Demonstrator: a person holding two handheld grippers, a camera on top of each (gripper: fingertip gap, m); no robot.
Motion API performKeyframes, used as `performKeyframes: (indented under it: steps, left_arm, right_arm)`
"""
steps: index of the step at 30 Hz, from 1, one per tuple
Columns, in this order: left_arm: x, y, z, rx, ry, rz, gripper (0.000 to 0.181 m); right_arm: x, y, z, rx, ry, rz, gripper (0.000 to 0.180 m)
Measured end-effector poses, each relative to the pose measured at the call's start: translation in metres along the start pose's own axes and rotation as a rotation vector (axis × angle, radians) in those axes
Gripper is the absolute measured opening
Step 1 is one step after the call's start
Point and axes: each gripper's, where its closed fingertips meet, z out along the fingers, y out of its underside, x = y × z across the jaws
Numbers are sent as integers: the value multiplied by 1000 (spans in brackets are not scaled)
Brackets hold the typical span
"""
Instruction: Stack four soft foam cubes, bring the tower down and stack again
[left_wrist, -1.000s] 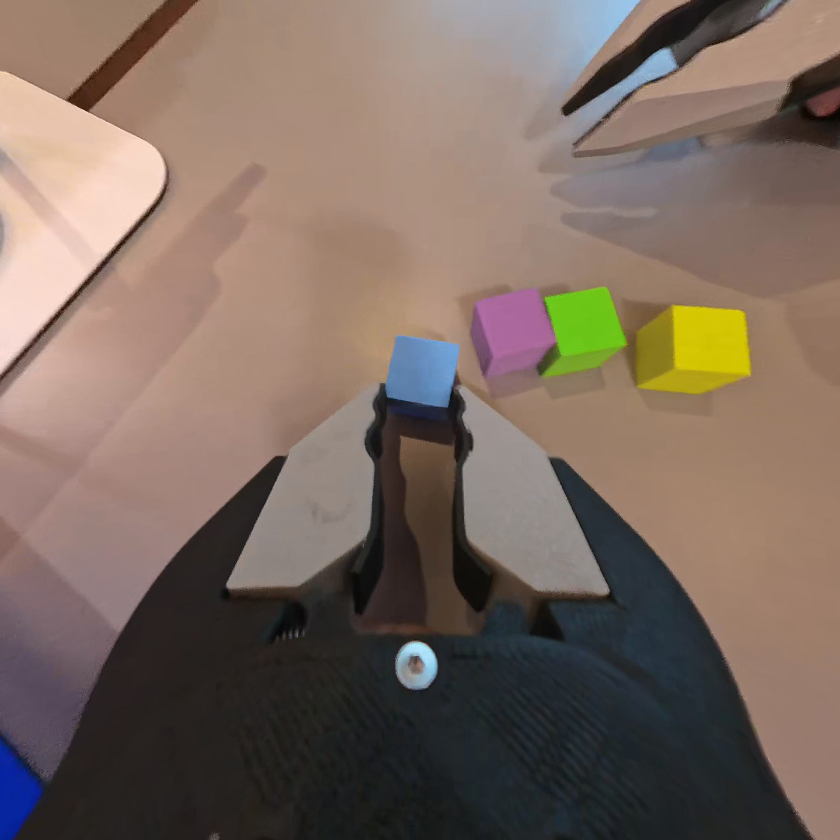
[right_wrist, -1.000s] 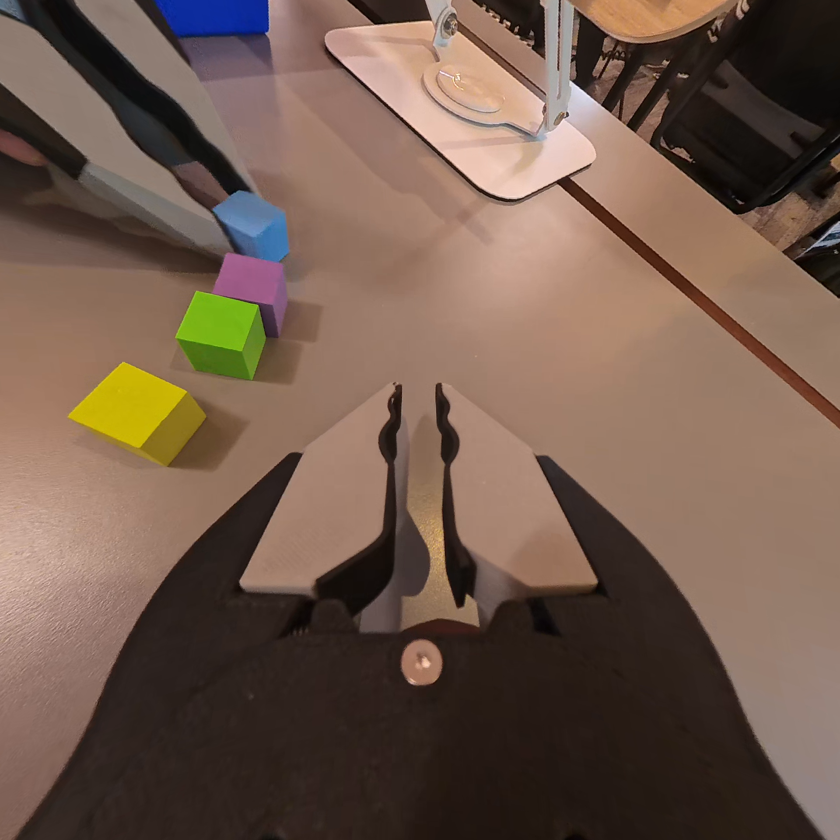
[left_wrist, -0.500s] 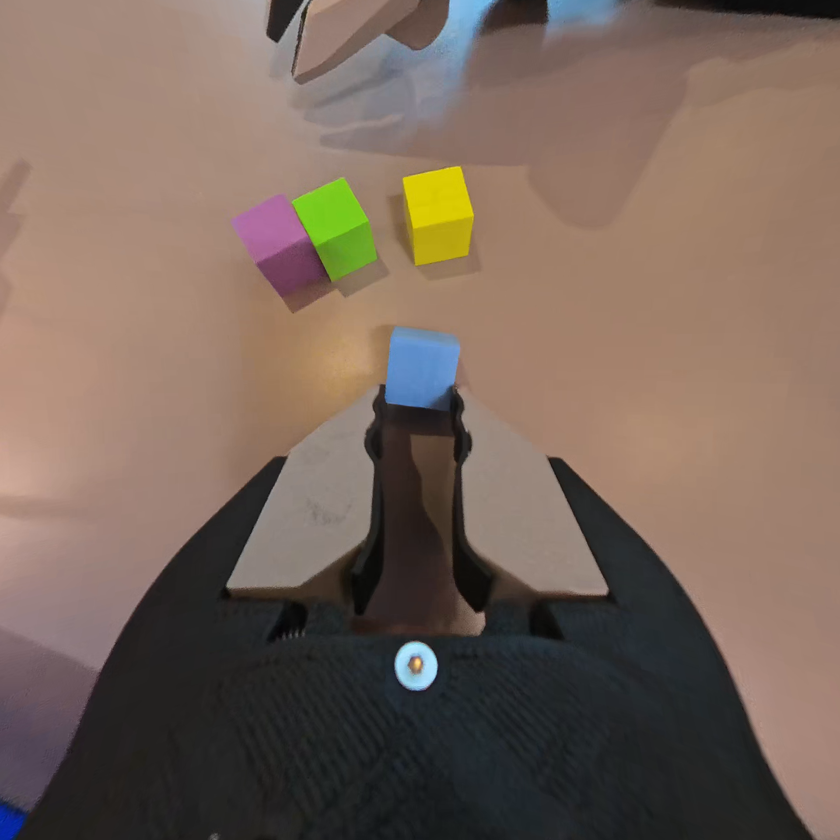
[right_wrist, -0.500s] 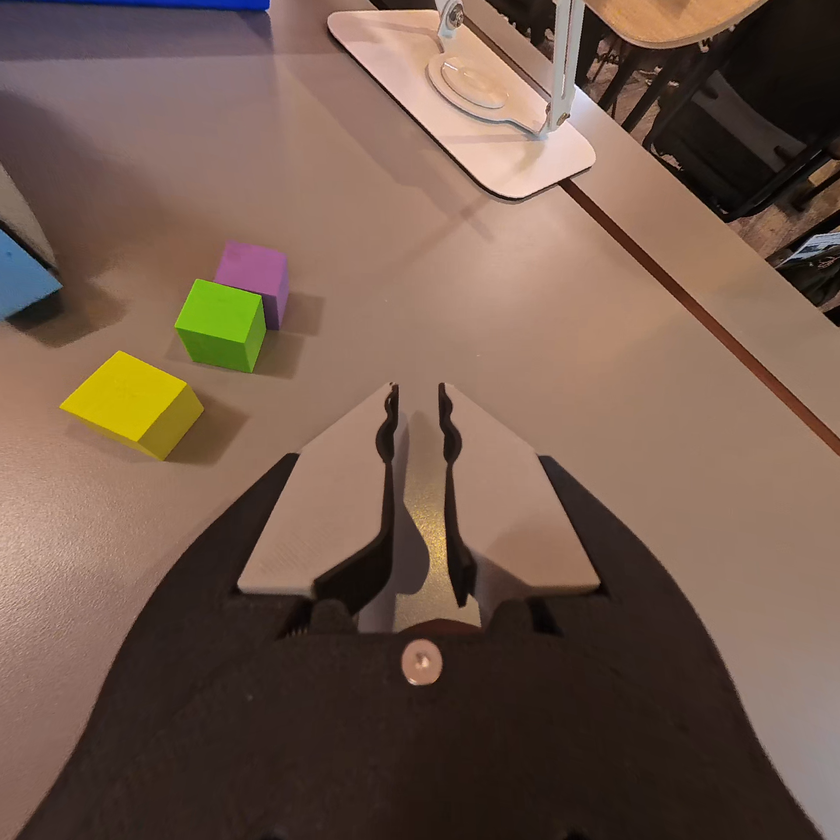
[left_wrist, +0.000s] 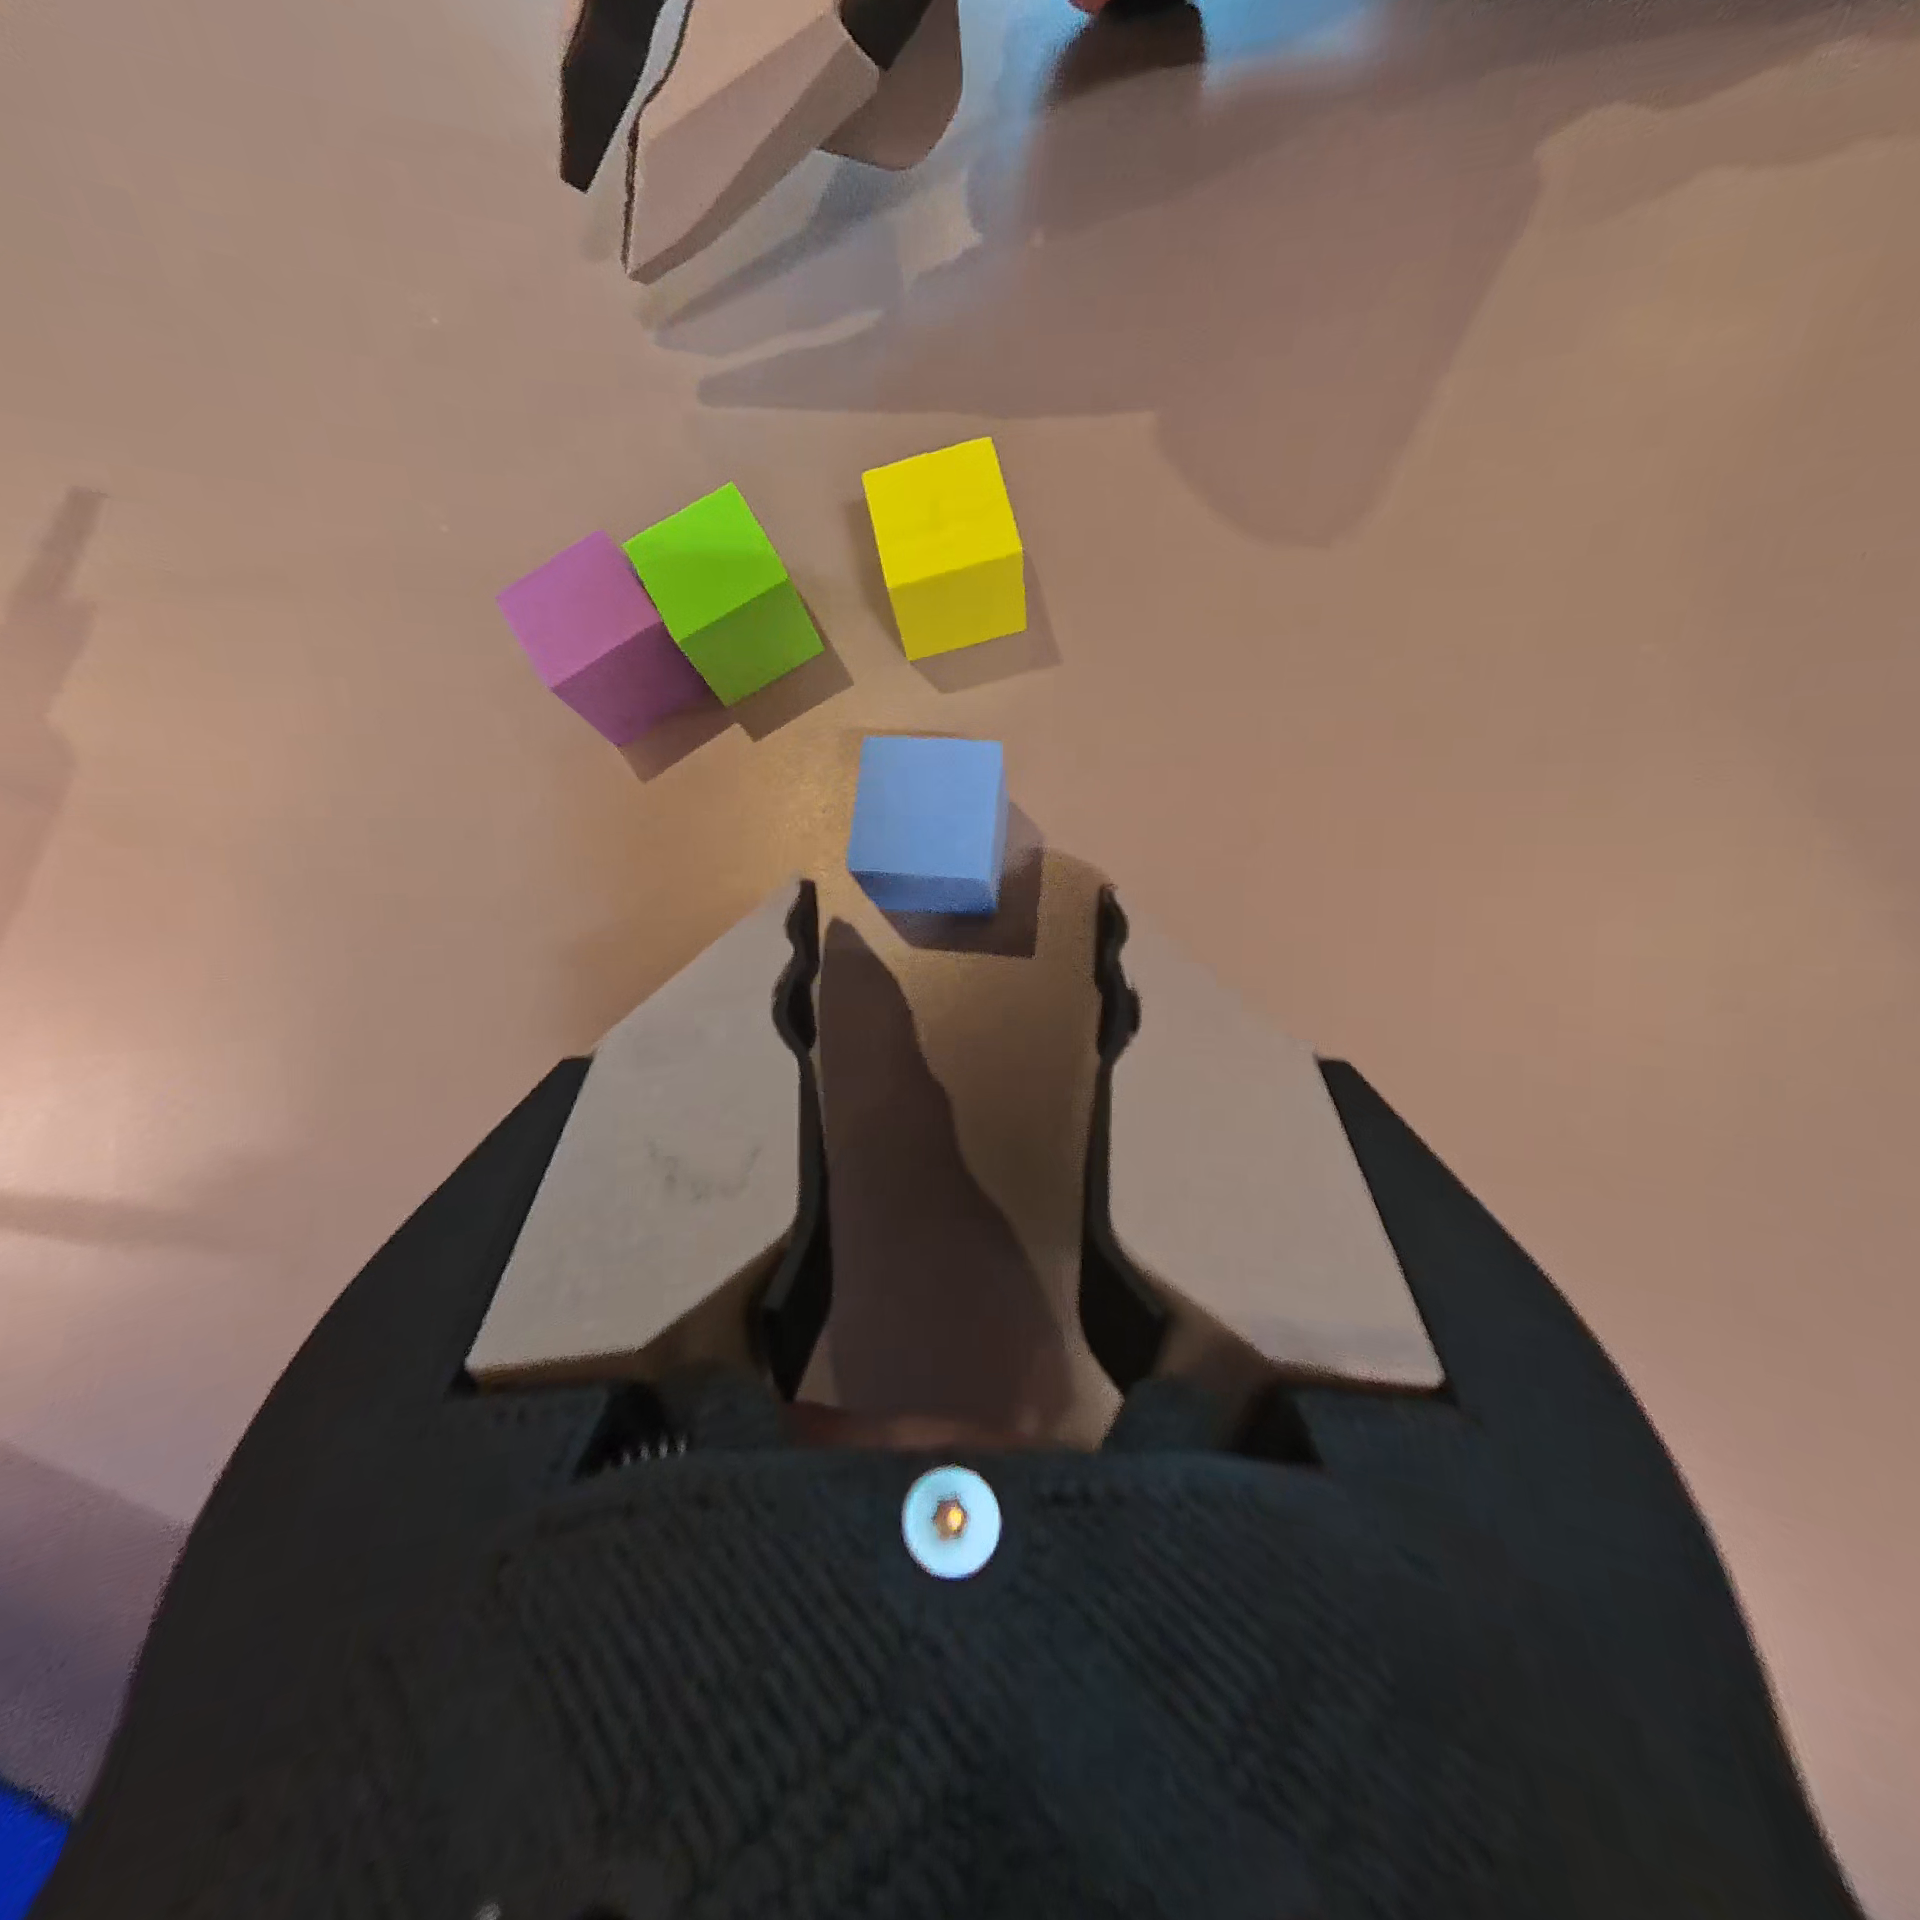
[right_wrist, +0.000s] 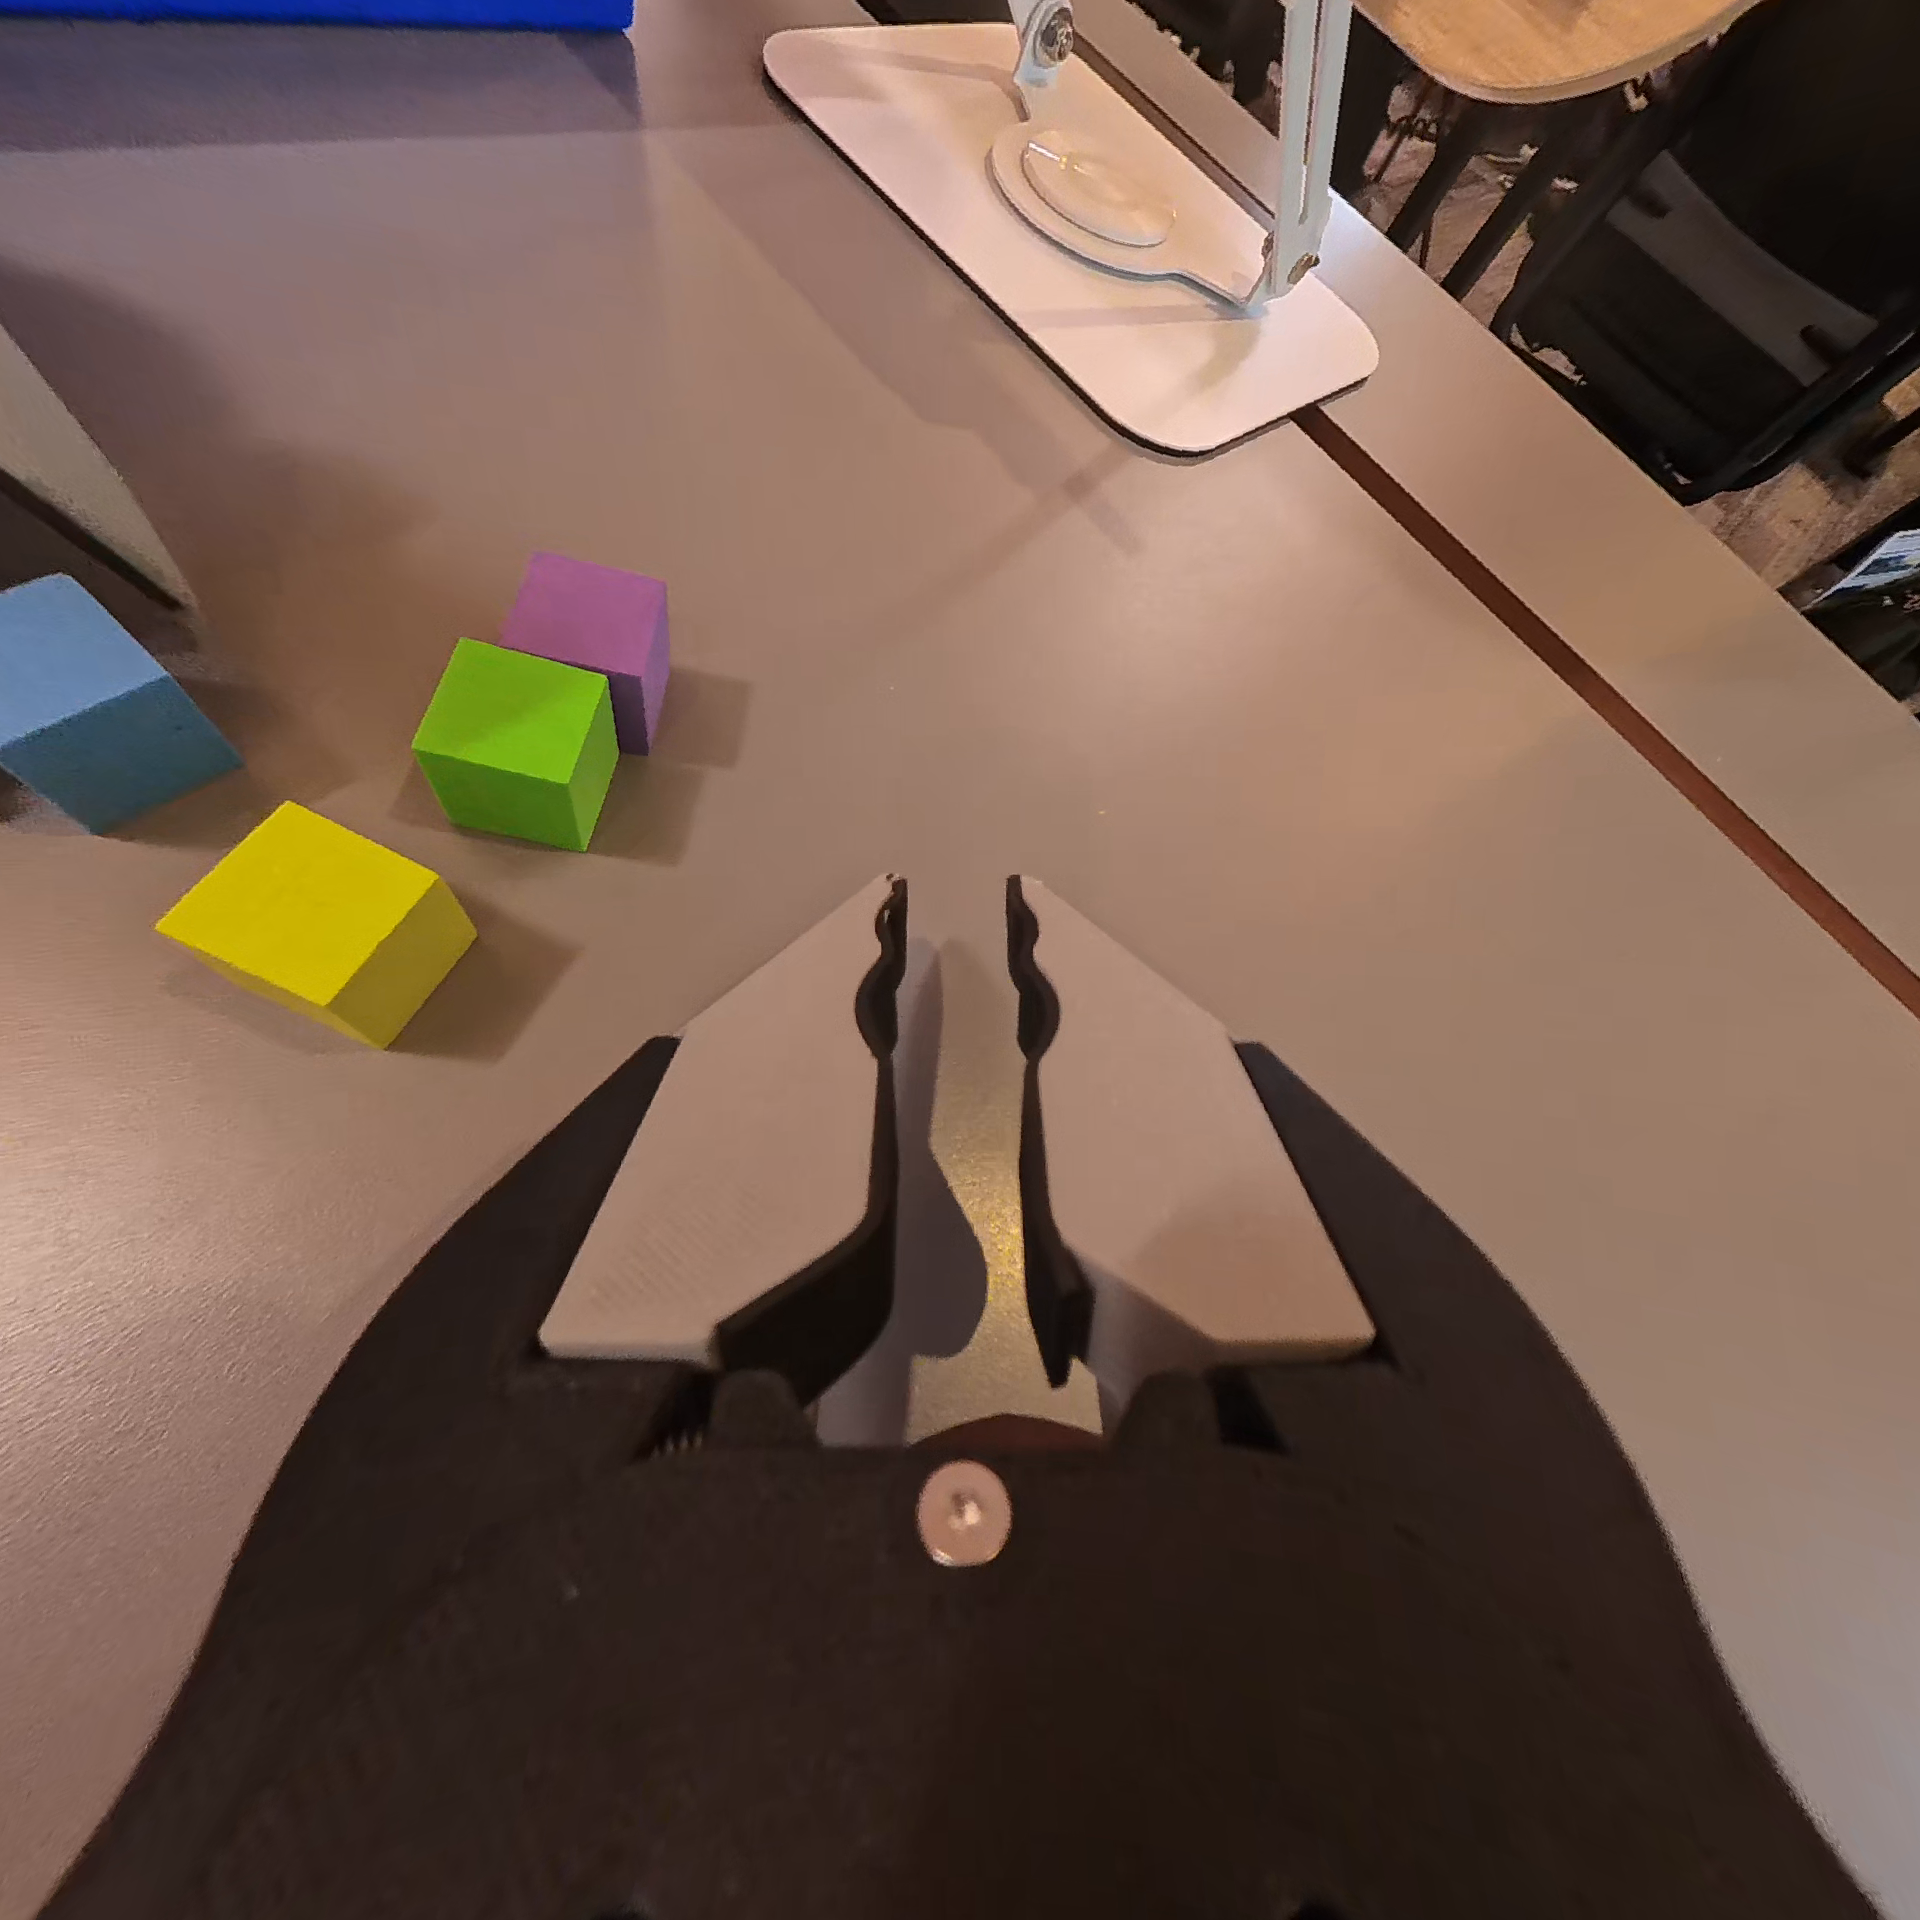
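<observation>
The left gripper (left_wrist: 956, 904) stands wide open and empty, the blue foam cube (left_wrist: 928, 823) resting on the table (left_wrist: 1455, 831) just beyond its tips. Farther out lie the touching purple cube (left_wrist: 592, 634) and green cube (left_wrist: 722, 592), with the yellow cube (left_wrist: 945, 545) apart. The right gripper (right_wrist: 954, 896) hangs slightly parted, holding nothing.

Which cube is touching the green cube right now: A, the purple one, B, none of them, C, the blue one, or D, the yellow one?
A: the purple cube sits pressed against the green cube, while the others stand apart.
</observation>
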Motion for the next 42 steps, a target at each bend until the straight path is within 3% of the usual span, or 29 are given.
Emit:
performKeyframes:
  steps: [6,14,25,31,42]
  left_arm:
    - [6,-33,-16,138,-3,-52,53]
    - [5,-48,23,-56,-63,-50,47]
    - [2,-41,47,-141,-32,-126,44]
    - [0,-43,54,-151,-45,-165,27]
    - [-20,-52,1,-177,-3,-66,26]
  right_arm:
    - [4,-2,-2,15,0,39,24]
    - [5,-2,-2,17,4,33,24]
    - [2,-2,0,11,-6,23,24]
    - [2,-2,-1,10,-7,20,24]
    - [-2,-1,0,6,-20,4,24]
